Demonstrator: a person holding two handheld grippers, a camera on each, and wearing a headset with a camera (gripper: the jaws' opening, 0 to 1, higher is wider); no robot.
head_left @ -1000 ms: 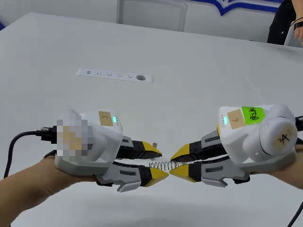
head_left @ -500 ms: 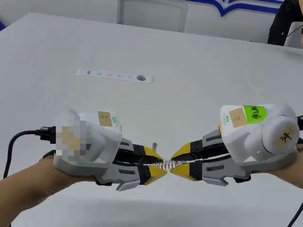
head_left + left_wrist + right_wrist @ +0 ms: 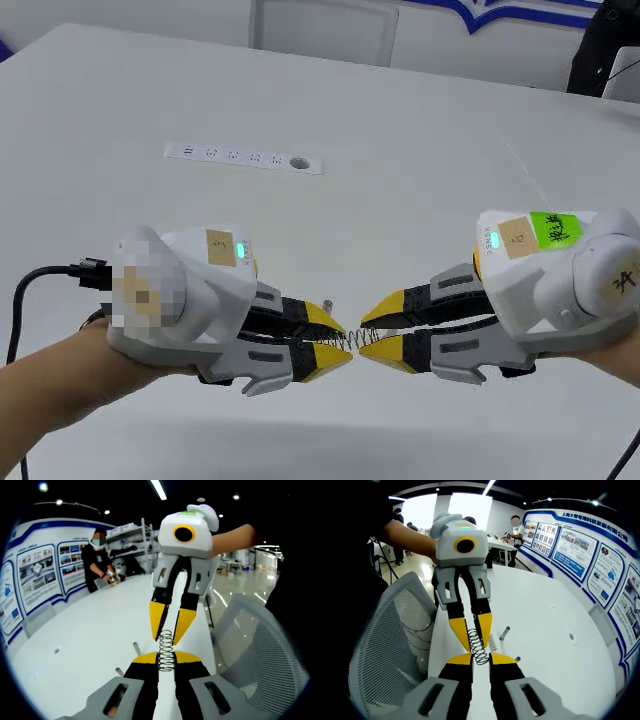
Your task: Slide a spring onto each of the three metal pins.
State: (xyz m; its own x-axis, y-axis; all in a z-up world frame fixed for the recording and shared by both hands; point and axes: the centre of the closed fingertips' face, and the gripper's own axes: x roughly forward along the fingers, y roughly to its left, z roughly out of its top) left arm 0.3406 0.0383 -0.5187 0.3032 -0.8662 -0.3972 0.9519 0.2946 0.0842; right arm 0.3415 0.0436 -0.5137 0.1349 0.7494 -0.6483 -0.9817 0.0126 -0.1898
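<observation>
- Left gripper is clamped on one end of the spring.
- Right gripper is clamped on the other end, tips nearly met.
- Spring is held in the air between both tip pairs, above the table.
- Two pins are seen upright and bare on the table just beyond the tips.
- Step judged: spring is being handed over or aligned, not yet on a pin.
- Next: one grip is to be released, and the spring bore is to be lined up over a pin and pushed down.

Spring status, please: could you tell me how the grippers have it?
Left gripper, right gripper shut on spring ends, midair. Pin beside, bare. No obstruction seen.
</observation>
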